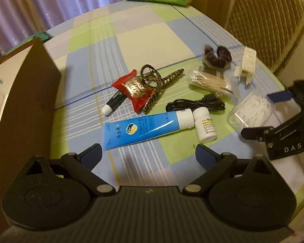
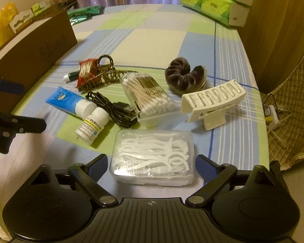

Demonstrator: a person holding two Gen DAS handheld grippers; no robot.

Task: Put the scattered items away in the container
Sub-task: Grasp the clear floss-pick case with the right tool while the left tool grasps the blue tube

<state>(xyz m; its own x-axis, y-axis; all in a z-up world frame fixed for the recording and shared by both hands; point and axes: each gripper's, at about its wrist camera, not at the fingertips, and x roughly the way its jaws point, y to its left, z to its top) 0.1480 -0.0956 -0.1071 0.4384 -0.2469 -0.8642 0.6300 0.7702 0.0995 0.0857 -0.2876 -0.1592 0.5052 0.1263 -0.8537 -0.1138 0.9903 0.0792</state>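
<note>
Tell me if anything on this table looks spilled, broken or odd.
Nothing looks spilled or damaged. The white pill bottle lies on its side, capped, beside the blue tube. The floss pick box is shut.

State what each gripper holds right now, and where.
Nothing: the left gripper and right gripper are open; the floss pick box lies between the right's fingers, ungripped.
</note>
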